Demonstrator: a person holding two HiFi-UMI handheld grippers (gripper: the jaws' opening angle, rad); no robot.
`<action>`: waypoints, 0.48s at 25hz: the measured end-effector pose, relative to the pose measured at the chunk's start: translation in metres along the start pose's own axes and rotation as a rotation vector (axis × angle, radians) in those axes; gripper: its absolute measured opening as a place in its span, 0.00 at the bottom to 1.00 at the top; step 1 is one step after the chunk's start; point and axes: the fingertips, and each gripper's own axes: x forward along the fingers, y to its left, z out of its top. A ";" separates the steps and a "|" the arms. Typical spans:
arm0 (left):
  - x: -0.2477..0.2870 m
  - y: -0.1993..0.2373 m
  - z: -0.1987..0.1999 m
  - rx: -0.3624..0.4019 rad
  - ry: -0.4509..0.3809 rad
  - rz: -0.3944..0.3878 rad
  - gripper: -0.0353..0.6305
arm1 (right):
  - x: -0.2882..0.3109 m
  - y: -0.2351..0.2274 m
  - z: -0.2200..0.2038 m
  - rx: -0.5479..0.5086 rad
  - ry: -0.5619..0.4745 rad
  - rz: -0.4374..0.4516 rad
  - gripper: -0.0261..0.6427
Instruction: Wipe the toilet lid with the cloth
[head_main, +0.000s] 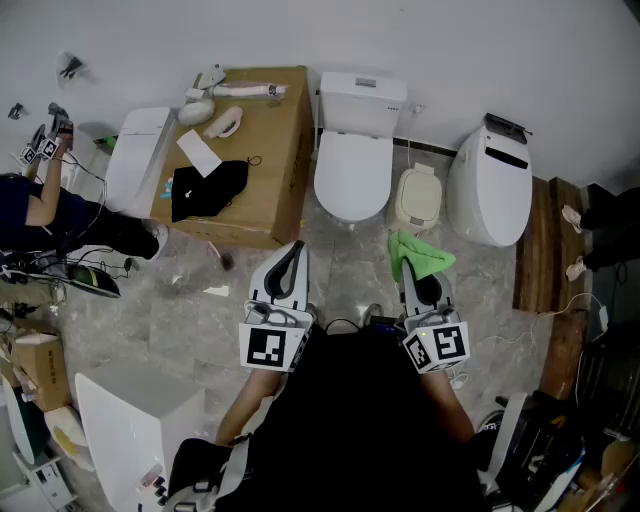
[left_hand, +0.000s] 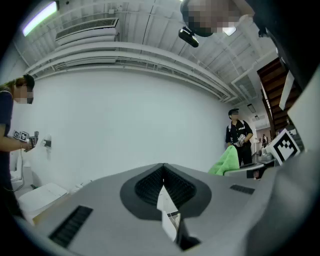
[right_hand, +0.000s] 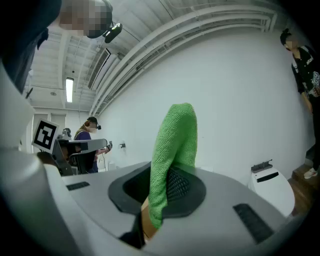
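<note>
Pinching one green cloth, right tongs.

Cardboard box, black fabric on it, marble floor

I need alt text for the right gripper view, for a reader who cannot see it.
The right gripper is shut on a green cloth that stands up from its jaws. Behind are a white wall and, low at the right, a white toilet.

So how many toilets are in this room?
2 for sure: a white toilet against the wall ahead, a rounder toilet to its right. White shapes at left may be others.
</note>
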 end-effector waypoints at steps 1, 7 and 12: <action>0.000 0.000 -0.002 -0.008 0.016 -0.006 0.06 | 0.001 0.001 0.000 -0.001 0.001 0.001 0.11; -0.005 0.011 -0.006 -0.016 0.034 -0.015 0.06 | 0.008 0.013 0.001 0.008 -0.012 0.002 0.11; -0.014 0.023 -0.006 -0.022 0.037 -0.014 0.06 | 0.013 0.028 0.002 0.007 -0.026 0.005 0.11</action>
